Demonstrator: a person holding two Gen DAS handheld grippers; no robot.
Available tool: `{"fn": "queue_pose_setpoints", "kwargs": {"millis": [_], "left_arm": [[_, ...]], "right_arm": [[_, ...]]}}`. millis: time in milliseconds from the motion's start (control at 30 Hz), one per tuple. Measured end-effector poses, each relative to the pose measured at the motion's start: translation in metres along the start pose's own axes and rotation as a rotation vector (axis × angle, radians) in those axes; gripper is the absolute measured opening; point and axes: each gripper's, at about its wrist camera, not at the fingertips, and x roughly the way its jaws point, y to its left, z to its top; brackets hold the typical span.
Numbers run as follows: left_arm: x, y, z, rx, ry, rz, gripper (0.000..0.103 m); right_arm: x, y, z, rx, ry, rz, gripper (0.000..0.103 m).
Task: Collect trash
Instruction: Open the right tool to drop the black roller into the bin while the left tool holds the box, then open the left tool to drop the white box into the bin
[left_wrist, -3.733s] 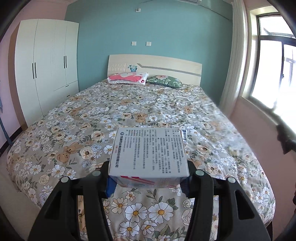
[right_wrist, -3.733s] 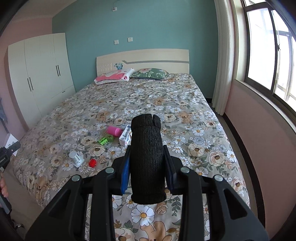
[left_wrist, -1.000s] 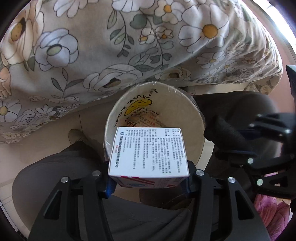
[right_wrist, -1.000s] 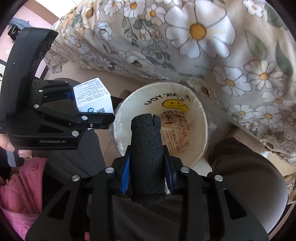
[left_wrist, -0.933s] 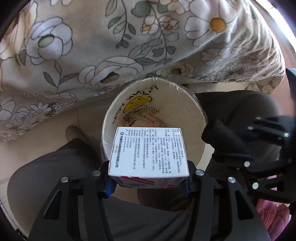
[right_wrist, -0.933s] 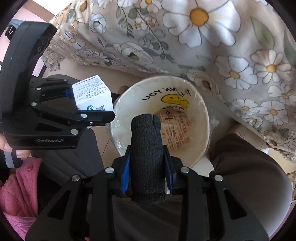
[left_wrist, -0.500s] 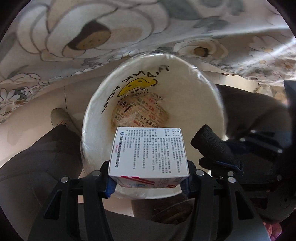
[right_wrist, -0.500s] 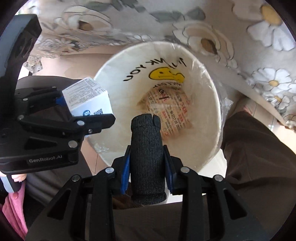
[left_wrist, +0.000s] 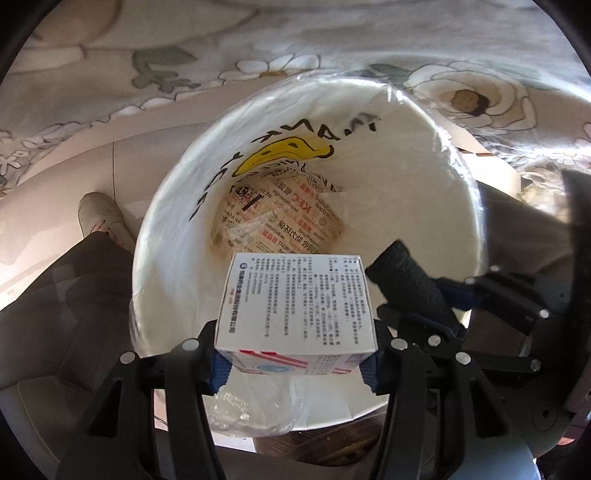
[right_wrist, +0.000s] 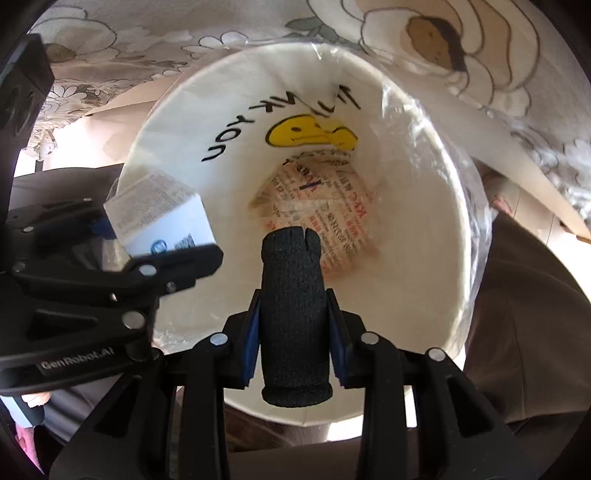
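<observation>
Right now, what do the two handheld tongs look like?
Both tongs, left and right, are matte black plastic with silver screw heads and blue pads inside the fingers. The left one carries white GenRobot.AI lettering. A pink sleeve shows behind it.

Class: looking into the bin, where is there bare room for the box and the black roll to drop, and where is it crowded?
Bare liner runs along the bin's right wall, beside the printed wrapper on the bottom. The near-left rim is crowded: left hand-held gripper clamping the white box, right hand-held gripper clamping the black roll alongside.
</observation>
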Motion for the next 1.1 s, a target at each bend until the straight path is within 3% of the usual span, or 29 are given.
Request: {"fn": "queue_pose_setpoints", "kwargs": {"millis": [100, 233, 800, 1033, 1100], "left_arm": [[0.005, 0.002, 0.003, -0.022, 0.007, 0.007, 0.059], [0.007, 0.005, 0.004, -0.033, 0.011, 0.005, 0.077], [-0.002, 0.006, -0.001, -0.033, -0.002, 0.009, 0.077], [-0.021, 0.007, -0.015, -0.032, -0.050, 0.016, 0.077], [-0.028, 0.006, -0.021, -0.029, -0.069, 0.051, 0.077]], "right_arm": [[0.003, 0.000, 0.004, -0.009, -0.006, -0.044, 0.034], [0.006, 0.001, 0.007, -0.032, 0.009, -0.070, 0.050], [0.003, 0.006, 0.005, -0.037, -0.010, -0.079, 0.051], [-0.007, 0.003, -0.004, -0.017, -0.014, -0.058, 0.051], [-0.012, 0.006, -0.009, -0.022, -0.021, -0.058, 0.053]]}}
